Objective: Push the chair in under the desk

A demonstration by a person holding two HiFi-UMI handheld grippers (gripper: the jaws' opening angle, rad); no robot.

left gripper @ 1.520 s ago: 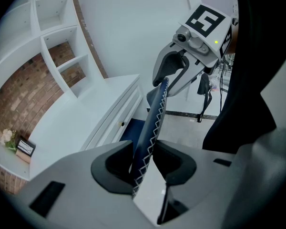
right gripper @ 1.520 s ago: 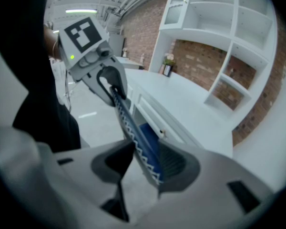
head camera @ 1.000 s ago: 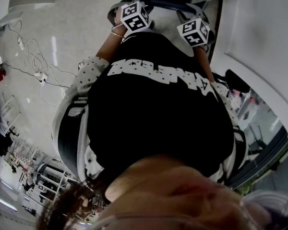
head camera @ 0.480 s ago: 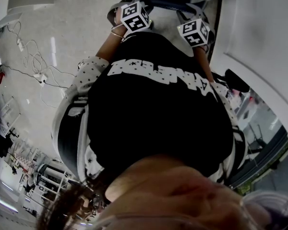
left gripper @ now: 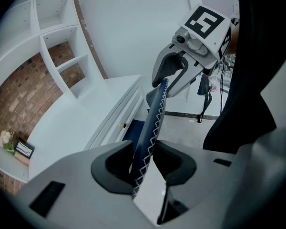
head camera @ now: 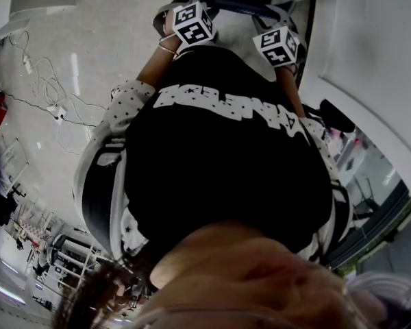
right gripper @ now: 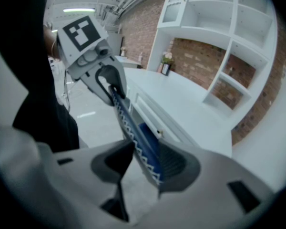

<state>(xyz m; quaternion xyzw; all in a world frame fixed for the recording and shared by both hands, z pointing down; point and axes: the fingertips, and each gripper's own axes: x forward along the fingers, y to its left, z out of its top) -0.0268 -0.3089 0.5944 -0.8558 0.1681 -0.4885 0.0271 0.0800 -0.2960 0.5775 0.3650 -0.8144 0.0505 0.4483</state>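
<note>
Left tool point(left gripper: 145, 162) and right tool point(right gripper: 147, 168) each clamped on the chair back point(left gripper: 155, 111), centre frame. Chair sits near counter point(left gripper: 81, 128); push judged well advanced, final seating and release outstanding

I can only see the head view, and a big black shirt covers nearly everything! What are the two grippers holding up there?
Observer: The left gripper has its fingers clamped on the top edge of a dark blue chair back with white zigzag stitching.
Child: And the other one?
Observer: The right gripper pinches that same edge, further along it.
Child: Where's the desk?
Observer: A white desk with drawers stands right beyond the chair back, in front of white shelves on a brick wall.
</note>
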